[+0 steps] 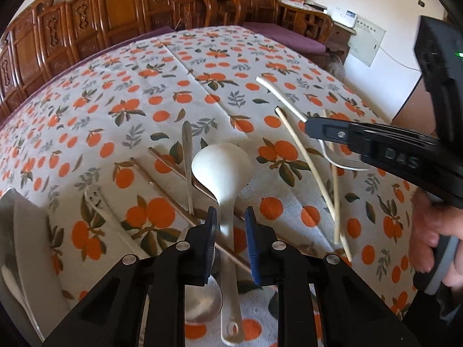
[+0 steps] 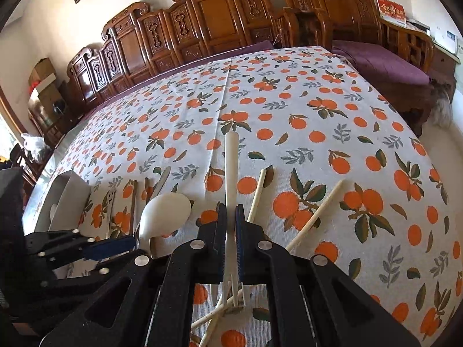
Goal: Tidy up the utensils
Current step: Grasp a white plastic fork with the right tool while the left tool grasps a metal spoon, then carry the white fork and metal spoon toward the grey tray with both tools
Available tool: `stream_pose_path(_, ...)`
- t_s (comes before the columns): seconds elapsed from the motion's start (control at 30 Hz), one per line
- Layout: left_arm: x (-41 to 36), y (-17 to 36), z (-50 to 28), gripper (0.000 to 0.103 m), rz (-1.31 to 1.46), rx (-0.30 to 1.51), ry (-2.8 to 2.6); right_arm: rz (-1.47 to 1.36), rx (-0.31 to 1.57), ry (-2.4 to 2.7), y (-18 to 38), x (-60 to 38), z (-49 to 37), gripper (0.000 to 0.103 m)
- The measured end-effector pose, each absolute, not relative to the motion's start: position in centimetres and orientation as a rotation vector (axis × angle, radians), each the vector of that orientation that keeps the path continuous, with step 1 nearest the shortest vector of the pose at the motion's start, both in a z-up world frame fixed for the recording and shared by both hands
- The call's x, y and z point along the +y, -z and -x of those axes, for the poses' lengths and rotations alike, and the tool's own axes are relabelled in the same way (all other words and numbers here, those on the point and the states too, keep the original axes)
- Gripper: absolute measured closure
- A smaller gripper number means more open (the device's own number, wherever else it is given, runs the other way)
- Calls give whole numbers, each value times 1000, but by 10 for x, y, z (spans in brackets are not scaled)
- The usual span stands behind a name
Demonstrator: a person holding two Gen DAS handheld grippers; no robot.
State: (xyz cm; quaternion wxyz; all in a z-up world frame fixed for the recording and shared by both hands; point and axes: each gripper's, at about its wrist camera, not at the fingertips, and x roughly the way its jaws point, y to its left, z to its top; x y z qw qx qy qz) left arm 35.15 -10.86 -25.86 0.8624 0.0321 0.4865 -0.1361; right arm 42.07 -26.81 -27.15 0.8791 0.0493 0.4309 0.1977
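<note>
Across the orange-print tablecloth, a white tray at the lower left holds a white spoon, the right gripper, lettered "DAS", is clenched on a white fork, and the released left gripper straddles a white ladle mid-frame.

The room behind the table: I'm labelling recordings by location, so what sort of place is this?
Probably a home living or dining room: carved wooden chairs line the wall, a purple-cushioned bench stands at the side, and an orange-print tablecloth covers the table.
</note>
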Motion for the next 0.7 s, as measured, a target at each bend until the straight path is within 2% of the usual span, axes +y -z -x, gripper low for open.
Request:
stream_pose_path(0.13, -110, 261, -360, 85, -60, 1026, 274, -105, 892, -433, 270, -265, -419, 96)
stream_pose_path(0.17, -111, 261, -361, 86, -58, 1027, 272, -106, 891, -437, 270, -265, -419, 96)
stream_pose_path(0.2, -112, 261, -362, 91, -60, 1025, 273, -106, 890, -441, 269, -264, -418, 96)
stream_pose_path(0.4, -110, 251, -362, 95, -44, 991, 264, -113, 886, -447, 269, -264, -418, 96)
stream_pose_path(0.5, -107, 238, -359, 100, -30, 949, 261, -111, 876, -452, 267, -263, -417, 96)
stream_pose_path(0.7, -101, 212, -356, 101, -21, 879, 251, -105, 862, -461, 263, -258, -415, 96)
